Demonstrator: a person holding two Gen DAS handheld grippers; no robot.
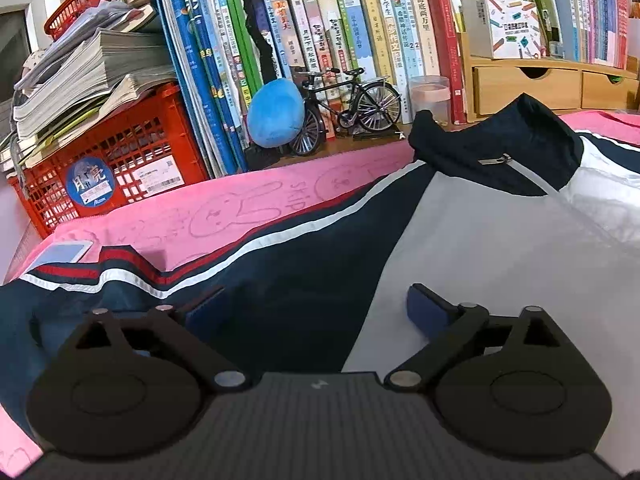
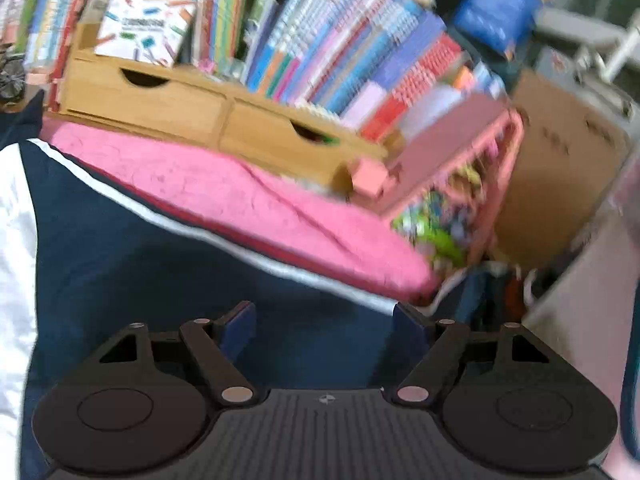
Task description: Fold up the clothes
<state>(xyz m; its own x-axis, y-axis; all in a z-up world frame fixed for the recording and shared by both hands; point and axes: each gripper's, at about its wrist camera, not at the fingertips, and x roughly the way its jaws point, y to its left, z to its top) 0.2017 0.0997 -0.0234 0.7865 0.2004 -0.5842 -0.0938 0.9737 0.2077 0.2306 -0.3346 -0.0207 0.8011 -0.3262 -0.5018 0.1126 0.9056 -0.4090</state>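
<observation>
A navy and white jacket (image 1: pixel 460 240) with red and white stripes lies spread on a pink cloth (image 1: pixel 240 204). Its dark collar (image 1: pixel 500 148) and zipper pull sit at the far side. My left gripper (image 1: pixel 316 312) hovers low over the seam between the navy sleeve and the white front, its blue pads wide apart and nothing between them. In the right wrist view, my right gripper (image 2: pixel 324 328) is open above the other navy sleeve (image 2: pixel 140 264), near the striped edge where it hangs over the pink cloth (image 2: pixel 224 192). That view is blurred.
A red crate (image 1: pixel 112 168) topped with paper stacks stands at the left. Rows of books (image 1: pixel 320 24), a blue plush (image 1: pixel 276 112) and a model bicycle (image 1: pixel 348 108) line the back. A wooden drawer unit (image 2: pixel 168 108), a pink basket (image 2: pixel 472 168) and a cardboard box (image 2: pixel 560 168) sit to the right.
</observation>
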